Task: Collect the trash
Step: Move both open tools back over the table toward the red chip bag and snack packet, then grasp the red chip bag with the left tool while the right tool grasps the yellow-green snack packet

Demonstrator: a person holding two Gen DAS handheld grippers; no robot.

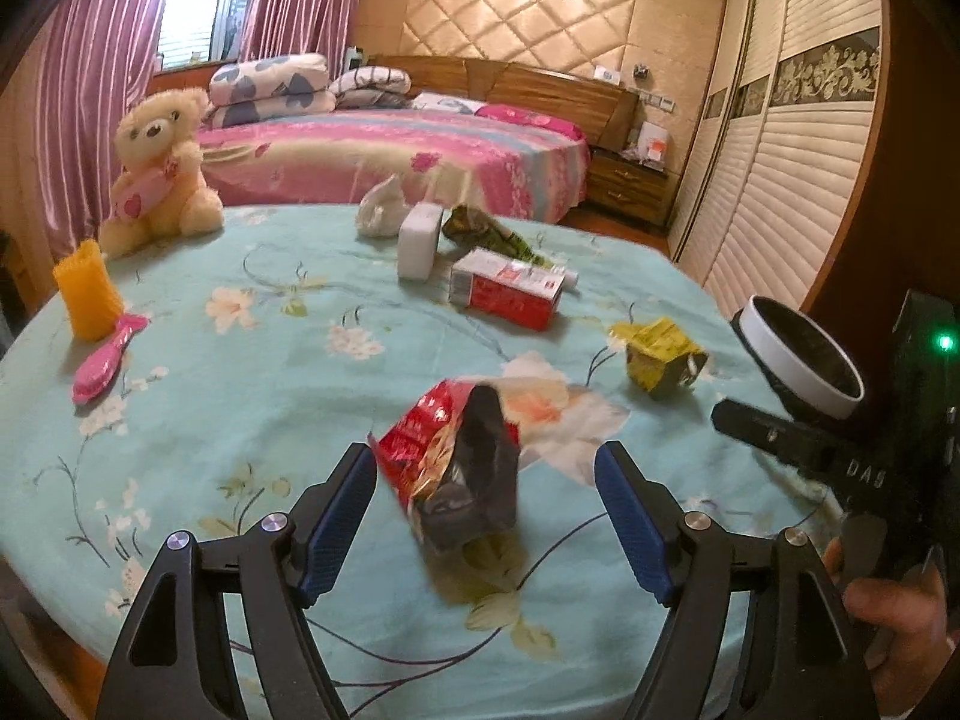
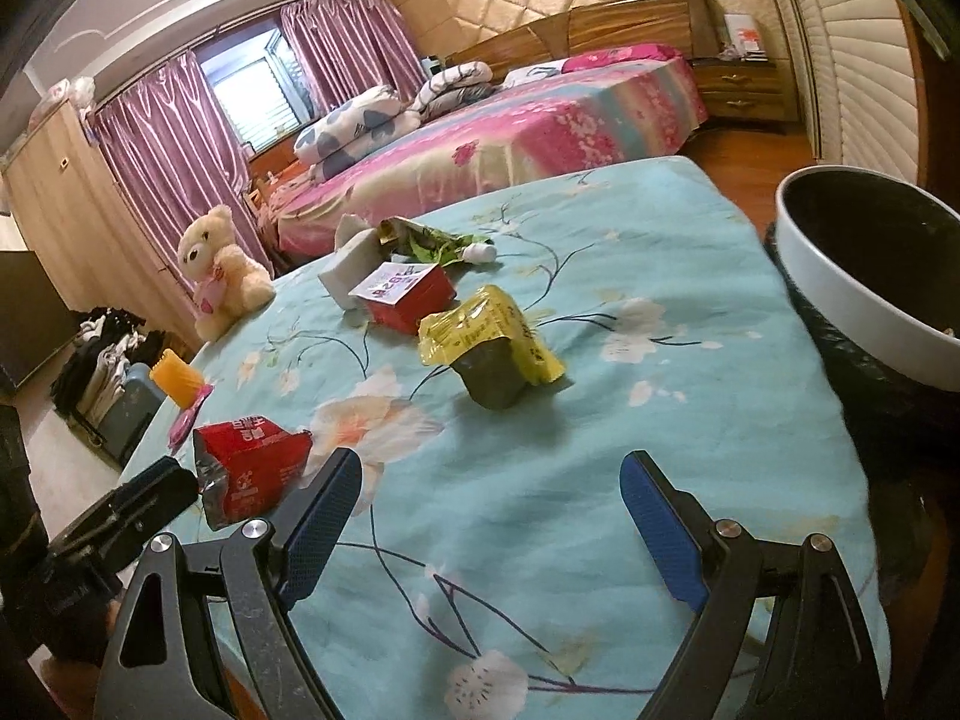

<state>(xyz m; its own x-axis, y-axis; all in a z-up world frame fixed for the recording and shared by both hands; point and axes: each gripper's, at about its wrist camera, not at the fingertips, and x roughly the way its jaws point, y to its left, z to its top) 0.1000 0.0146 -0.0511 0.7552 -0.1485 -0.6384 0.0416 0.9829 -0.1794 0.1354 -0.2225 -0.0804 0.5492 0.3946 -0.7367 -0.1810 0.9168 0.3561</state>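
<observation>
A torn red snack bag (image 1: 456, 468) lies on the turquoise floral tablecloth (image 1: 240, 420), between the blue pads of my left gripper (image 1: 483, 459). The left pad is at the bag's edge and the right pad stands well clear, so the jaws are open. In the right wrist view the same red bag (image 2: 252, 468) lies to the left of my right gripper (image 2: 492, 468), which is open over bare cloth. A crumpled yellow-green packet (image 2: 492, 342) sits ahead of it. A white-rimmed bin (image 2: 840, 300) with a black liner stands at the table's right edge.
Further back lie a red and white box (image 1: 510, 291), a white box (image 1: 419, 240), a green wrapper (image 1: 486, 234) and a crumpled tissue (image 1: 381, 210). A teddy bear (image 1: 159, 168), an orange holder (image 1: 87, 291) and a pink brush (image 1: 105, 360) are at the left edge.
</observation>
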